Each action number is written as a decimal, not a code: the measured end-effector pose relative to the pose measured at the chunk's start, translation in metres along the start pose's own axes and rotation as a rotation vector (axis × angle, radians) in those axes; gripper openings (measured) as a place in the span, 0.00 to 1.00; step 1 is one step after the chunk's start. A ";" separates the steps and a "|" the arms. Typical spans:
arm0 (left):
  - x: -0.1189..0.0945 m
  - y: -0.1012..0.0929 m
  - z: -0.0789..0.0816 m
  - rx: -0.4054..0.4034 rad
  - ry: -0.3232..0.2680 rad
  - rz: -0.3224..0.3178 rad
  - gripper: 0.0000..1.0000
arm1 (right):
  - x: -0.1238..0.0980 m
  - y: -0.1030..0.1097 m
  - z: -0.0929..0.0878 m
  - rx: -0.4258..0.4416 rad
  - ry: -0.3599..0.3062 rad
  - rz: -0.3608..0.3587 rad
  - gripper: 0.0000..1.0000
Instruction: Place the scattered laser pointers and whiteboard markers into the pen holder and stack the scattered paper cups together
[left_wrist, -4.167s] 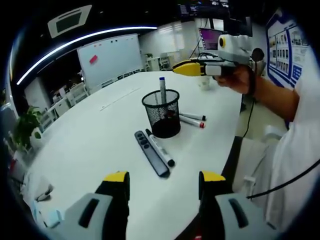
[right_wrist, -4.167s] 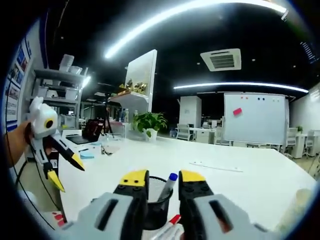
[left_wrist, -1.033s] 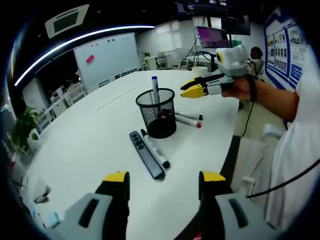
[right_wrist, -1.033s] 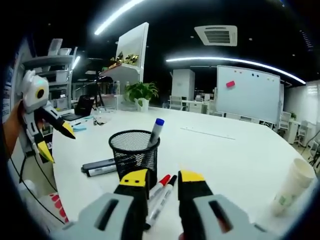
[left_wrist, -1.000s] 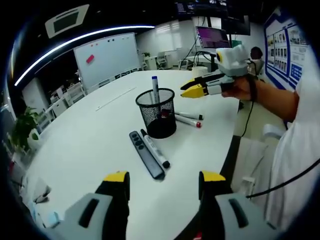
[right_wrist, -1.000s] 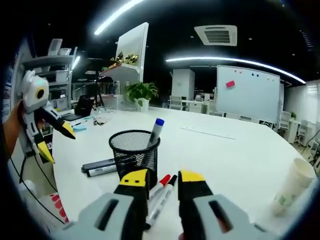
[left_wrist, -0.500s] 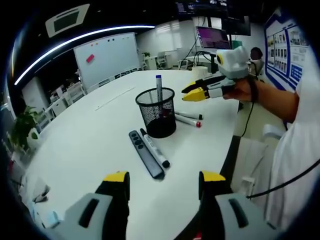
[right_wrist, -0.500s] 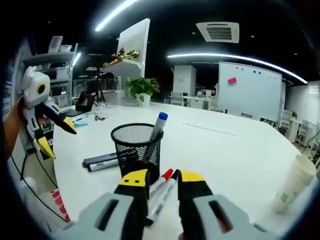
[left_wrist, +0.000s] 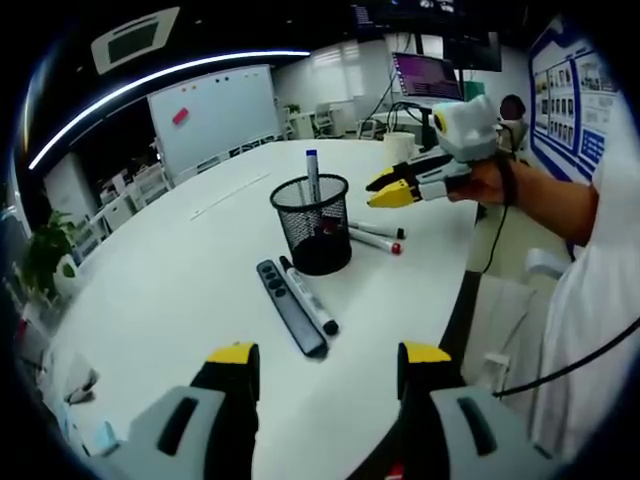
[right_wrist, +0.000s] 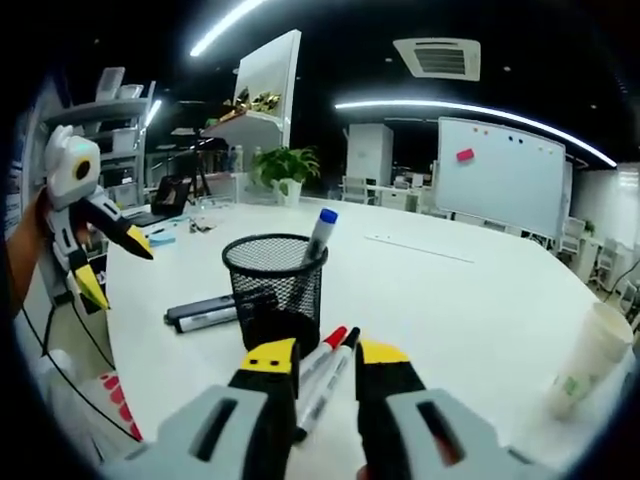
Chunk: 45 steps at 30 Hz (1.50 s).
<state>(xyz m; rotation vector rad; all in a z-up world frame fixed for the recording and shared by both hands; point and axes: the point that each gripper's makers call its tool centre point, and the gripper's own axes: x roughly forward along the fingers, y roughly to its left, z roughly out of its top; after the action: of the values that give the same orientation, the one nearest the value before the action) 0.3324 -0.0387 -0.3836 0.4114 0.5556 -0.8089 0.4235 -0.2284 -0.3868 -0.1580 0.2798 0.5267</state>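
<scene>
Left gripper view: the left gripper (left_wrist: 322, 362) hovers over the near edge of the white round table (left_wrist: 180, 270), its yellow-tipped fingers spread and empty. The black wire-mesh pen holder (left_wrist: 313, 222), with a blue-capped whiteboard marker (left_wrist: 313, 175) standing in it, sits toward the middle of the table. Just beside its base lie a dark flat laser pointer (left_wrist: 290, 306) and a black-capped white marker (left_wrist: 308, 296), side by side. On its far side lie a red-capped marker (left_wrist: 374, 241) and another black-capped marker (left_wrist: 379, 230). The right gripper (left_wrist: 392, 189), held in a person's hand (left_wrist: 487, 181) with the forearm level, points toward the holder, fingers slightly parted.

Right gripper view: the right gripper (right_wrist: 325, 357) is pitched down, fingers parted and empty, straddling the two markers lying together (right_wrist: 325, 370) against the holder (right_wrist: 275, 284). A white paper cup (right_wrist: 588, 362) stands near the table's edge, well apart. Risk, as a judgement: because the markers touch, closing may pinch both or roll one away, and the fingers could nudge the light holder.
</scene>
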 end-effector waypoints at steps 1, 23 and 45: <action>0.000 0.000 0.000 0.000 0.000 0.000 0.56 | 0.000 0.000 -0.001 0.002 0.003 -0.002 0.23; 0.001 0.000 -0.002 -0.002 0.001 -0.002 0.56 | -0.002 -0.004 -0.015 0.034 0.052 -0.028 0.21; 0.001 -0.001 -0.003 -0.003 0.004 -0.002 0.56 | -0.004 0.001 -0.029 0.042 0.088 -0.017 0.21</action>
<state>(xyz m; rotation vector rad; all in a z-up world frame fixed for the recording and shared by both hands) 0.3316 -0.0380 -0.3867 0.4094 0.5615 -0.8095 0.4138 -0.2356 -0.4129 -0.1425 0.3747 0.4974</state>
